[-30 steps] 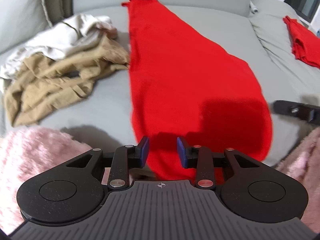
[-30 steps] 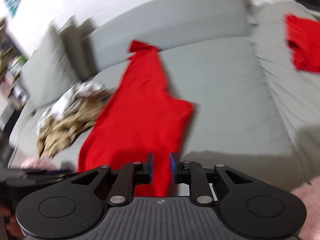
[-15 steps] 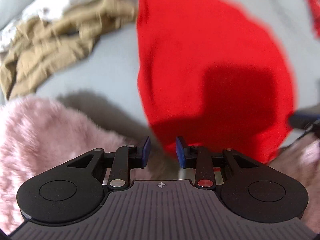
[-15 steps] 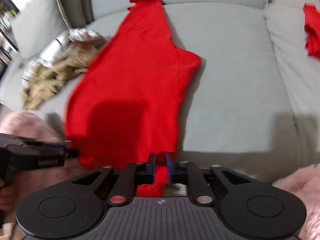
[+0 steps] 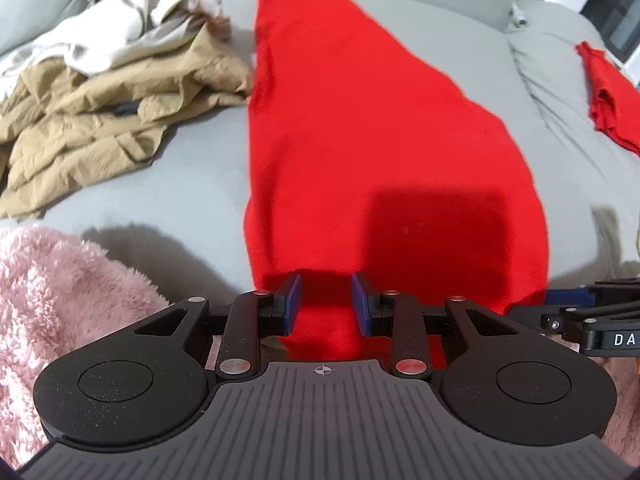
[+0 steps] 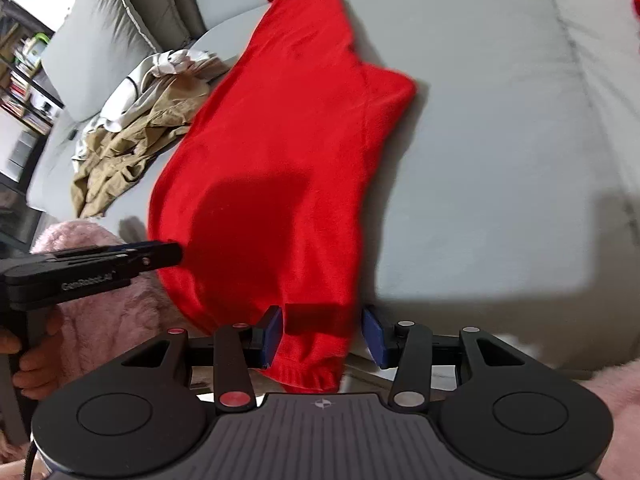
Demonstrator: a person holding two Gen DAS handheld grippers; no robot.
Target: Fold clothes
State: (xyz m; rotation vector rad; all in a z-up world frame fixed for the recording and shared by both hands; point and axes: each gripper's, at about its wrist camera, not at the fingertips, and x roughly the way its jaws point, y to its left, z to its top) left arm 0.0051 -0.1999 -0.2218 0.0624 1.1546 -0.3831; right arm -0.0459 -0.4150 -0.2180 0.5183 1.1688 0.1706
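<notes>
The left gripper (image 5: 326, 300) has its jaws apart, with the near hem of the red shirt (image 5: 360, 140) lying between them, unpinched. The right gripper (image 6: 323, 336) is also spread wide, the shirt's cuffed corner hanging in its gap. Ahead of both jaws the shirt stretches away over the grey sofa (image 6: 500, 140). Left of it lies a tan pile (image 5: 100, 108); far right, another red garment (image 5: 608, 96).
</notes>
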